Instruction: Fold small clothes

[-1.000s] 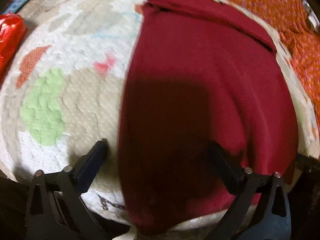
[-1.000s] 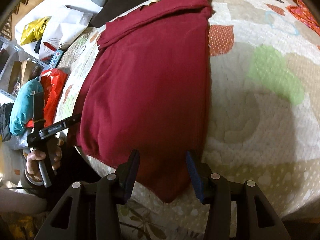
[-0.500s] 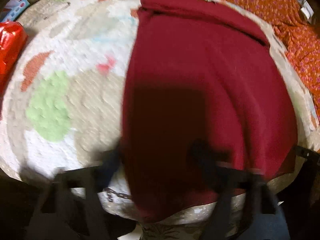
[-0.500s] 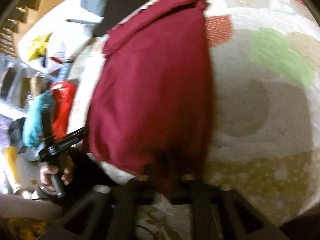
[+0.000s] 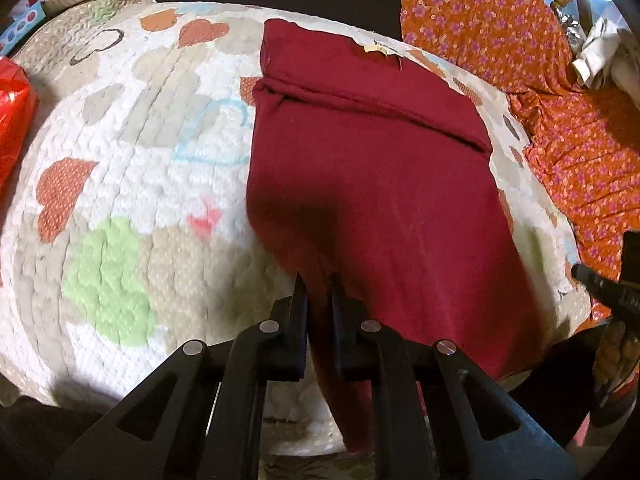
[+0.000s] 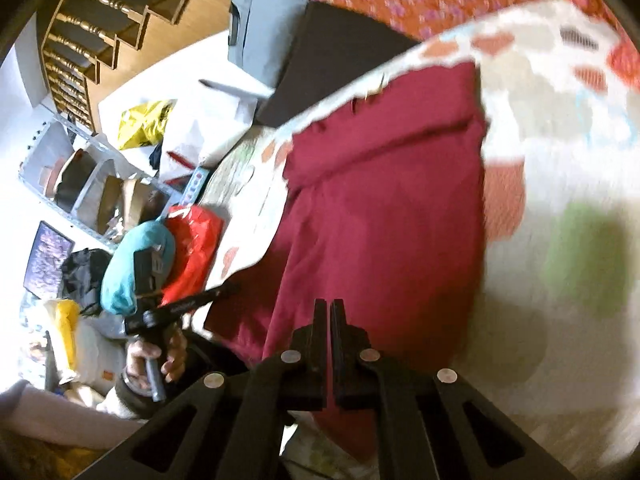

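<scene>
Both grippers pinch the maroon garment [image 5: 372,184] on the quilt [image 5: 120,200]: left gripper [image 5: 319,280] and right gripper [image 6: 329,306] clamped tight. Only the right view shows shelves [image 6: 76,184].

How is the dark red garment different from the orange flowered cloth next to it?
The dark red garment is plain, while the orange flowered cloth carries small purple blossoms. The garment lies mostly flat on the quilt; the cloth sits rumpled beyond the quilt's edge. The left gripper and right gripper pinch the garment's near edge; nothing holds the cloth. Both are soft fabric.
</scene>
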### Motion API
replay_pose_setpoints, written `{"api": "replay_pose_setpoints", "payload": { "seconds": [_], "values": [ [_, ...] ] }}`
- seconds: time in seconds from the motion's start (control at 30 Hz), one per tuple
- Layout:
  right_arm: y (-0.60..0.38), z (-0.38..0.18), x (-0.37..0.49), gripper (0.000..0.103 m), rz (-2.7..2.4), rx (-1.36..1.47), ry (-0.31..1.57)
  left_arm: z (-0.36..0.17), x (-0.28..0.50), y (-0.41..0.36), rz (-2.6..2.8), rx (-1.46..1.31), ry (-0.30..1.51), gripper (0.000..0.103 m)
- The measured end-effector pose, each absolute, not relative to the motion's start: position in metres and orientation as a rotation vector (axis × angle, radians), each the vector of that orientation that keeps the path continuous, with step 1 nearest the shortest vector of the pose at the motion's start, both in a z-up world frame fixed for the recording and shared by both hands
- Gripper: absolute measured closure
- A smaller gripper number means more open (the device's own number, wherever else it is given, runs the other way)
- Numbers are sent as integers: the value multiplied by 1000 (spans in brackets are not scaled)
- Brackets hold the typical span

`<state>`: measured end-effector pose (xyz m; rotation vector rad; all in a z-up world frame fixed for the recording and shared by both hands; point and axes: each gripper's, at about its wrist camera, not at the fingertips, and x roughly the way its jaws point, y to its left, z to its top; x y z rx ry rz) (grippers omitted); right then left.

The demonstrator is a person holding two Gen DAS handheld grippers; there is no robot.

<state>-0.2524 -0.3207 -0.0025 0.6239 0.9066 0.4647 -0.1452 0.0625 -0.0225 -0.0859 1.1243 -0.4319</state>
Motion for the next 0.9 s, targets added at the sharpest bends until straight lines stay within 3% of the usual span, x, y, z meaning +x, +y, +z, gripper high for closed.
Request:
{"api": "replay_pose_setpoints", "payload": {
  "seconds": [0.17, 0.23, 0.27, 0.3, 0.47, 0.53, 0.57, 0.63, 0.67, 0.73, 0.9],
  "values": [
    [-324, -3, -261, 101, 404, 561, 995, -27, -147, 52, -435, -27, 1130, 95],
    [-321, -20, -266, 84, 362, 541, 1091, -34, -149, 53, -431, -20, 1148, 95],
    [-319, -33, -270, 54, 329, 532, 1164, -38, -151, 53, -433, -24, 1157, 95],
    [-318, -40, -271, 44, 320, 536, 1196, -41, -153, 54, -436, -23, 1166, 95],
    [-310, -89, -278, 44, 256, 597, 1321, -51, -166, 54, -425, 8, 1184, 95],
    [-303, -92, -282, 44, 246, 583, 1281, -59, -168, 56, -419, -8, 1208, 95],
    [-300, -91, -282, 47, 261, 571, 1275, -64, -169, 56, -417, -12, 1224, 95],
    [-298, -90, -277, 84, 348, 612, 1258, -69, -170, 55, -418, -13, 1242, 95],
    [-298, -94, -273, 94, 388, 654, 1261, -69, -170, 53, -420, -14, 1244, 95],
    [-296, -94, -267, 94, 411, 663, 1259, -64, -167, 53, -443, -42, 1246, 95],
    [-308, -37, -242, 94, 581, 778, 1046, -31, -139, 59, -490, -140, 1211, 95]
  ]
}}
